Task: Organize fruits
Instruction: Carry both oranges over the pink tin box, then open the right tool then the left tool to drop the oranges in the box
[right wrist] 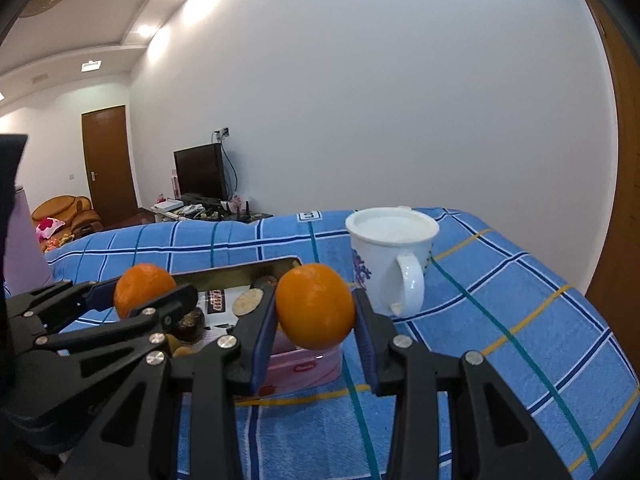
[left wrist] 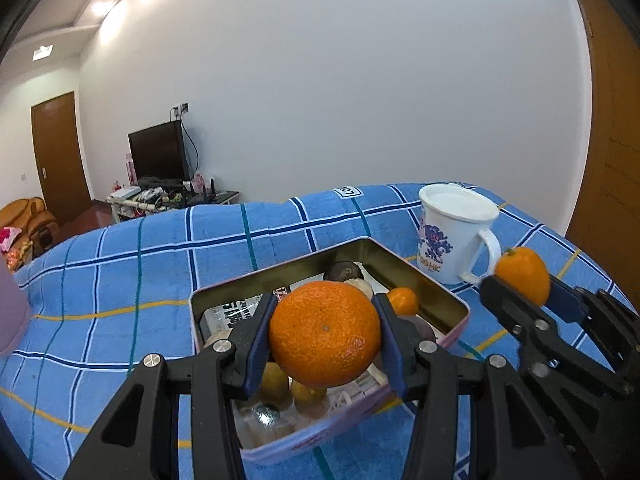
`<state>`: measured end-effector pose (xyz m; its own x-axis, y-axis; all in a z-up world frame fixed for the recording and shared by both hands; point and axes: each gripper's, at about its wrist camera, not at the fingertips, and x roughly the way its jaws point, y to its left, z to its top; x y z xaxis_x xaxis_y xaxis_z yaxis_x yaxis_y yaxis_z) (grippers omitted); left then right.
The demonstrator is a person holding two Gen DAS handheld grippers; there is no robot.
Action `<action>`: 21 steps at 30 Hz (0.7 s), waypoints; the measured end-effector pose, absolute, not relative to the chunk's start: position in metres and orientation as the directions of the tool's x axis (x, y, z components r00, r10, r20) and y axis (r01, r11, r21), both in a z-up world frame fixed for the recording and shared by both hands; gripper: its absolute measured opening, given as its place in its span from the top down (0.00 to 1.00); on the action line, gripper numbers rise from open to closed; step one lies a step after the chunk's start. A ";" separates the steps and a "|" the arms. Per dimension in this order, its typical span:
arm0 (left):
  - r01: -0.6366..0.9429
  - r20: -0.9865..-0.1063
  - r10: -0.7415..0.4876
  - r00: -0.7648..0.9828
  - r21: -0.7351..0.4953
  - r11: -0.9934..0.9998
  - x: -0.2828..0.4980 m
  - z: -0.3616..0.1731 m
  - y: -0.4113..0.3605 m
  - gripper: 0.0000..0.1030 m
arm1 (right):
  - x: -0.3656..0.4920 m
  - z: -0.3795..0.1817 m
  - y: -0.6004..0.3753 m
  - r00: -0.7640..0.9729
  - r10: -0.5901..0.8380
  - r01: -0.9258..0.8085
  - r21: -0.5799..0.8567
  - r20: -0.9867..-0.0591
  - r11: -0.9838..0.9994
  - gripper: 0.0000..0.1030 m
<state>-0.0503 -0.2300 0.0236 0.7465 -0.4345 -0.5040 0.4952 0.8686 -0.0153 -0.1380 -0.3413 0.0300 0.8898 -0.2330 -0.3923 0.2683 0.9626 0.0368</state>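
Observation:
My left gripper [left wrist: 326,314] is shut on a large orange [left wrist: 325,340] and holds it above an open metal tin [left wrist: 456,300] on the blue checked cloth. The tin holds several fruits: a small orange [left wrist: 404,300], a dark round fruit [left wrist: 343,271] and yellowish ones [left wrist: 276,384], along with packets. To the right, my right gripper [right wrist: 315,310] is shut on a smaller orange [right wrist: 315,300], held just off the tin's [right wrist: 240,270] right side. The right wrist view shows the left gripper [right wrist: 140,294] with its orange [right wrist: 140,282] over the tin.
A white lidded mug [left wrist: 452,236] [right wrist: 384,256] stands on the cloth behind the tin, to its right. A lilac object [left wrist: 12,312] sits at the left edge. The table's far edge drops off to a room with a TV stand [left wrist: 168,196], a door and a sofa.

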 end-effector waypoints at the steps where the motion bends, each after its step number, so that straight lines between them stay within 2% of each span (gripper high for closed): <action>1: 0.489 -0.510 -0.434 0.743 -0.029 0.872 -0.045 0.023 -0.229 0.51 | -0.137 0.031 -0.342 0.887 -0.235 0.272 0.038 -0.397 0.962 0.61; 6: 0.451 -0.531 -0.424 0.734 -0.087 0.888 -0.020 0.026 -0.223 0.51 | -0.125 0.043 -0.346 0.873 -0.227 0.259 0.015 -0.432 0.966 0.61; 10: 0.417 -0.525 -0.399 0.752 -0.090 0.904 -0.008 0.028 -0.215 0.51 | -0.106 0.055 -0.351 0.863 -0.188 0.239 0.051 -0.469 0.970 0.60; 16: 0.380 -0.530 -0.360 0.767 -0.077 0.922 0.006 0.025 -0.206 0.51 | -0.080 0.067 -0.338 0.882 -0.181 0.217 0.034 -0.435 0.976 0.60; 21: 0.358 -0.532 -0.336 0.777 -0.067 0.931 0.017 0.022 -0.201 0.51 | -0.060 0.058 -0.329 0.884 -0.146 0.193 0.062 -0.445 0.979 0.62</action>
